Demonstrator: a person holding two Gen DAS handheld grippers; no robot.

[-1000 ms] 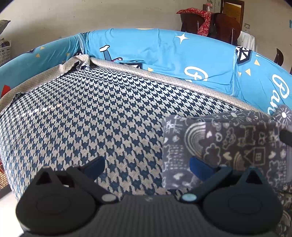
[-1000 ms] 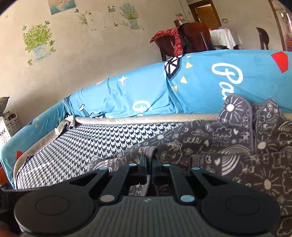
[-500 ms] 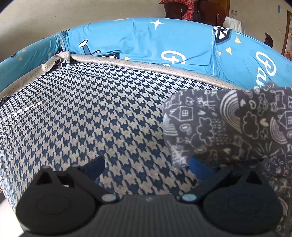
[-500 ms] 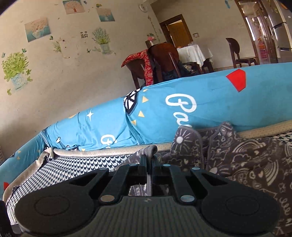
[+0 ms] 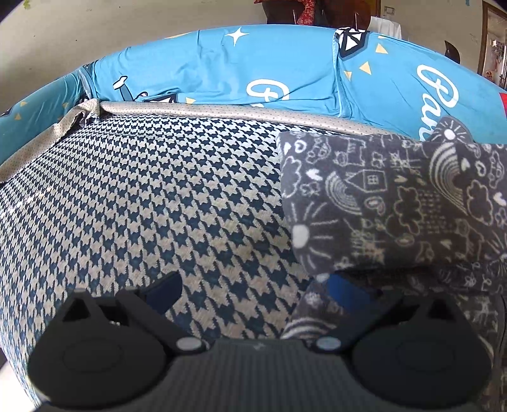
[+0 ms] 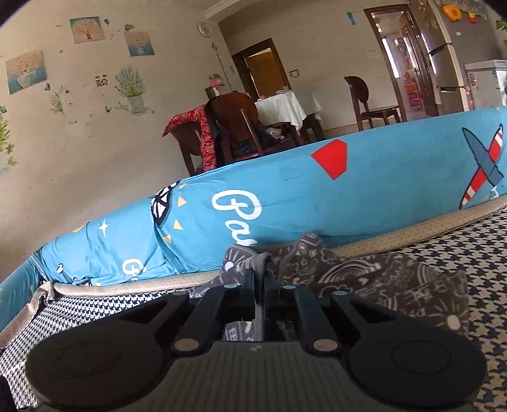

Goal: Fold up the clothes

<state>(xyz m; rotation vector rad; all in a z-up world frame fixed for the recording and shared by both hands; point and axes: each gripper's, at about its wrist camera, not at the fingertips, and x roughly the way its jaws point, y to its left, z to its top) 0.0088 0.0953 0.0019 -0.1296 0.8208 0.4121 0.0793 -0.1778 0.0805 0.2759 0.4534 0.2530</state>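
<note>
the grey printed garment (image 5: 396,206) runs off the right edge, its far end unseen.

A cream wall (image 6: 79,152) is decorated with small pictures (image 6: 87,29) and plant stickers (image 6: 131,85). A sofa seat (image 5: 142,196) is covered in dark-and-pale houndstooth cloth, and its back is wrapped in a blue printed cover (image 6: 285,196). Behind it, dark wooden chairs (image 6: 234,126) are set round a table with a white cloth (image 6: 285,106); a red patterned cloth (image 6: 199,126) is draped over one chair. A brown doorway (image 6: 264,68) and a tall refrigerator (image 6: 443,54) are seen in daylight.
</note>
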